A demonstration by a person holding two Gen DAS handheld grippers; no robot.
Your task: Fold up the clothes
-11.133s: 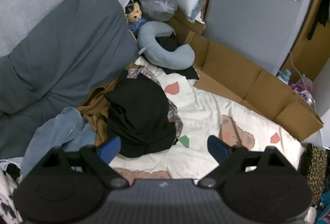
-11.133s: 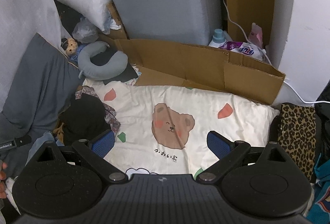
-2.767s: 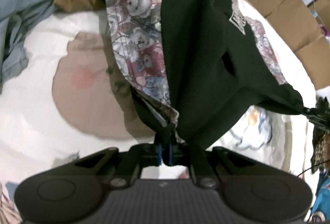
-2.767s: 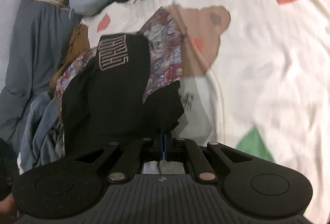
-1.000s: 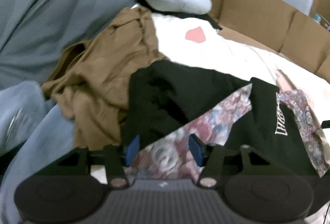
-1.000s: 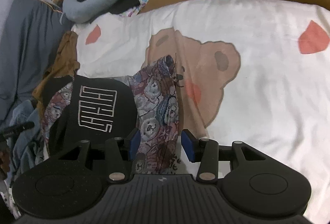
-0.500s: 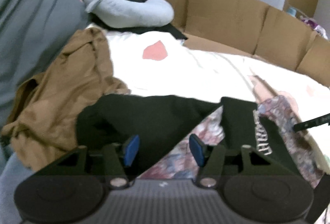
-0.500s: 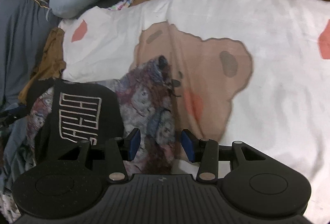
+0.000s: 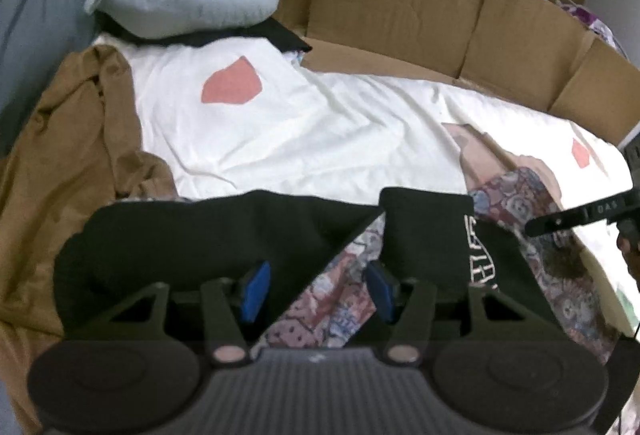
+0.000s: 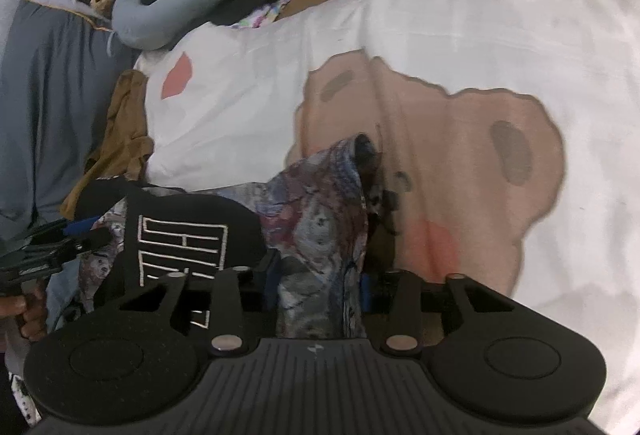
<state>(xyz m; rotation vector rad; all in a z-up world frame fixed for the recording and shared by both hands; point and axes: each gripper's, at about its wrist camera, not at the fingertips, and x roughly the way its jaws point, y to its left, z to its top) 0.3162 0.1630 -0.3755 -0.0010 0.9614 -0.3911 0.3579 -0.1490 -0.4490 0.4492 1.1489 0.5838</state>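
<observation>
Black fabric with a bear-print lining, a reversible garment (image 9: 304,235), lies crumpled on the bed's white bear-print duvet (image 9: 320,123) in the left wrist view. The left tongs (image 9: 316,291) sit low over it, jaws about half open and closing, blue pads astride black cloth and lining but not yet pressing. A brown garment (image 9: 72,163) is heaped to the left.

Right wrist view: the right tongs (image 10: 318,285) are narrowing onto a raised ridge of the bear-print lining (image 10: 320,227), cloth between the pads; whether they pinch yet I cannot tell.

Judgement: this is the re-grip stage, taking two edges to spread the garment flat. Next both tongs must clamp firmly, then lift and pull apart
</observation>
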